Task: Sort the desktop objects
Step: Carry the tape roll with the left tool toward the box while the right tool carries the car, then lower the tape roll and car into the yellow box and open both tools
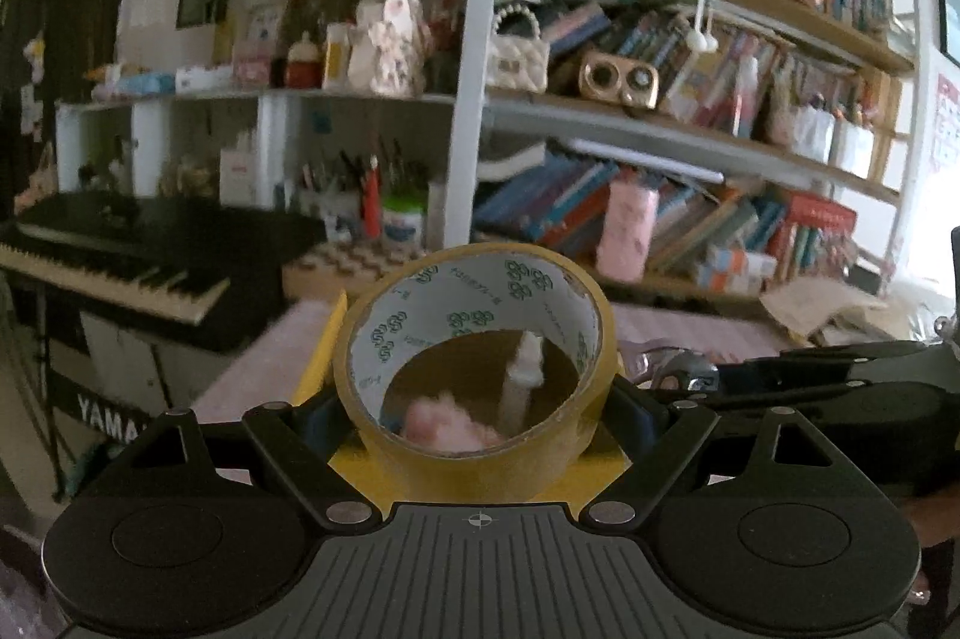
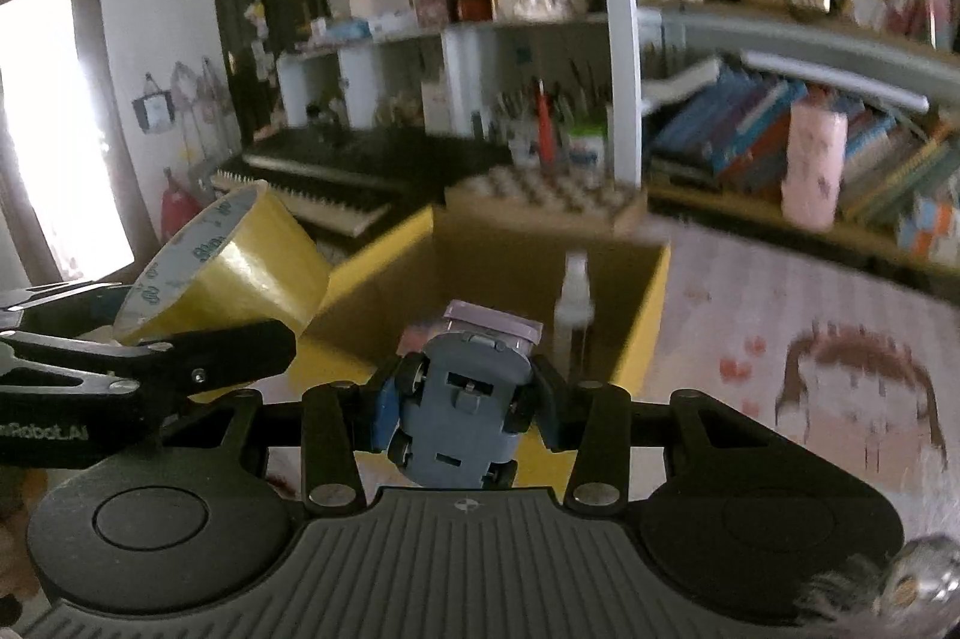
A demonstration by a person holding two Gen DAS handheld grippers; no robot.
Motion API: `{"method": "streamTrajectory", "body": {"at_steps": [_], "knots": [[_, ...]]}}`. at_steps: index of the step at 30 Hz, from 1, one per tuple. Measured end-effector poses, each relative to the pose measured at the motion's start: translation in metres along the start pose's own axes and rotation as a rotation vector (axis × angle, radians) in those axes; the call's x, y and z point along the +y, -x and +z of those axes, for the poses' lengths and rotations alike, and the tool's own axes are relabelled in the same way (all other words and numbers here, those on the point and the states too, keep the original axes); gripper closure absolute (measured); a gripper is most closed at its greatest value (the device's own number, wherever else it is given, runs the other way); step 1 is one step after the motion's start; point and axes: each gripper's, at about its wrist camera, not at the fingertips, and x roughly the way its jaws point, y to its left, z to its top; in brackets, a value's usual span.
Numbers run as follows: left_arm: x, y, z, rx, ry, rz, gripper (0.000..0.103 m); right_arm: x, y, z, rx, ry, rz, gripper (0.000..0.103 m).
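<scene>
Left gripper (image 1: 477, 417) is pinching the tape roll (image 1: 474, 369), right gripper (image 2: 462, 399) is clamping the toy car (image 2: 459, 411); the yellow box (image 2: 651, 321) is sitting just ahead, so release only once squarely above its opening.

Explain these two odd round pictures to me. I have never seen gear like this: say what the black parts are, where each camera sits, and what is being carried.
There is no robot arm here. A person holds a two-finger grasping tool in each hand, and each carries a wide-angle camera looking forward along its fingers; the black ribbed parts at the bottom are the tool bodies. The left wrist picture shows the left tool clamped on a roll of yellow tape. The right wrist picture shows the right tool clamped on a small toy car, underside facing the camera. Ahead sits an open yellow box holding a small clear bottle, on a patterned pink table cover.
</scene>
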Motion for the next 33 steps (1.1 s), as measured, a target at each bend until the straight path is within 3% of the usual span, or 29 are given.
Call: {"method": "streamTrajectory", "body": {"at_steps": [6, 12, 24, 33], "knots": [[0.004, -0.038, 0.021, -0.021, -0.012, 0.026, 0.015, -0.017, -0.037, 0.026, -0.024, 0.058, 0.005, 0.062], [0.008, -0.079, 0.027, 0.021, -0.002, 0.058, 0.015, -0.034, -0.083, 0.029, 0.051, 0.108, 0.018, 0.062], [0.004, -0.161, 0.021, 0.215, -0.035, 0.072, 0.015, -0.041, -0.144, 0.006, 0.246, 0.33, 0.08, 0.062], [-0.002, -0.195, 0.013, 0.33, -0.076, 0.082, 0.015, -0.039, -0.162, -0.002, 0.295, 0.482, 0.114, 0.062]]}}
